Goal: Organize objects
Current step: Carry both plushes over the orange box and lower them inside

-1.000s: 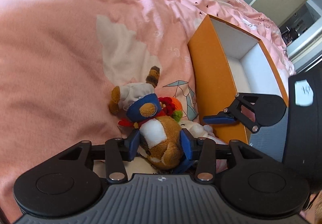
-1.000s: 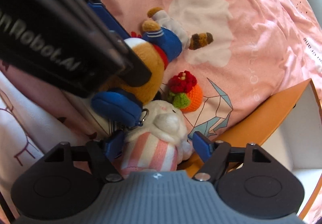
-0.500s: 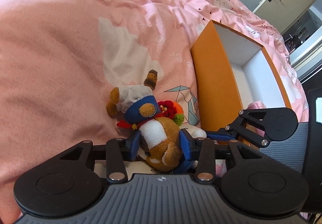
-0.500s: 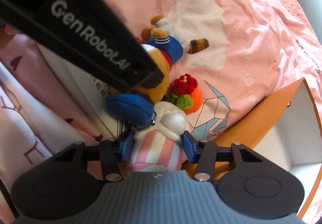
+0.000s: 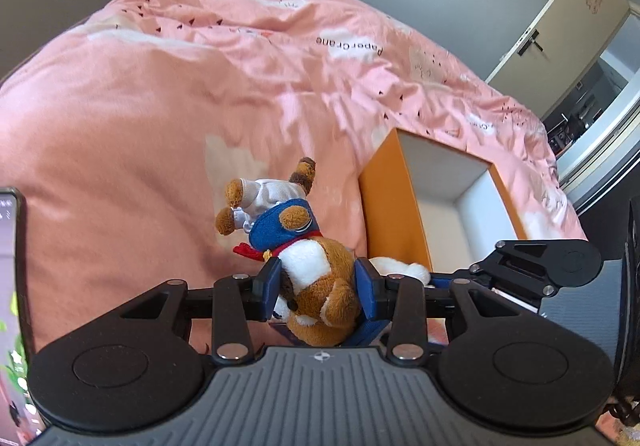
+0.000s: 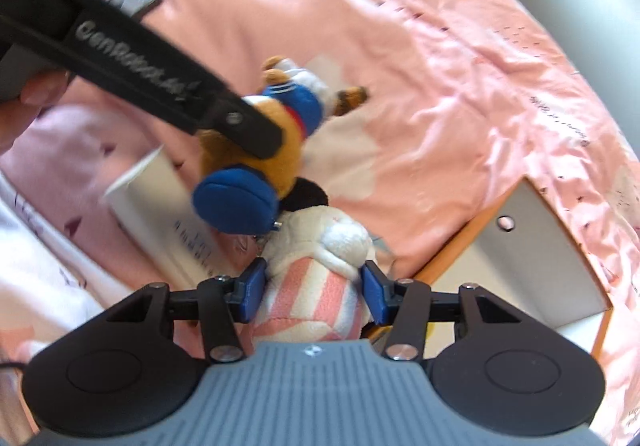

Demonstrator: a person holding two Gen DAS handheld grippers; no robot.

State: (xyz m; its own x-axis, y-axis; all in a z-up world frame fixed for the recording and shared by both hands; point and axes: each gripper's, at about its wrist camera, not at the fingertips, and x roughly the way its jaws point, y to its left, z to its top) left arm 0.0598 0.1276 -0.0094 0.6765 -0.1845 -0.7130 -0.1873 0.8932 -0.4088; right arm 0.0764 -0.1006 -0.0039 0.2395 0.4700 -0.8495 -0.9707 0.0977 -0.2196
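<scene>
Left gripper (image 5: 316, 288) clamps a plush bear (image 5: 316, 286), jaws having just closed on it; right gripper (image 6: 312, 288), jaws lately narrowed, grips a striped plush (image 6: 316, 286); both toys hang above the pink duvet (image 5: 160, 105); beside them, an orange box (image 5: 394, 213), its visible white interior bare.

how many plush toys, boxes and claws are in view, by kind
plush toys: 2, the bear and the striped bunny
boxes: 2, the orange box and the white box
claws: 2, left claw and right claw
total: 6
</scene>
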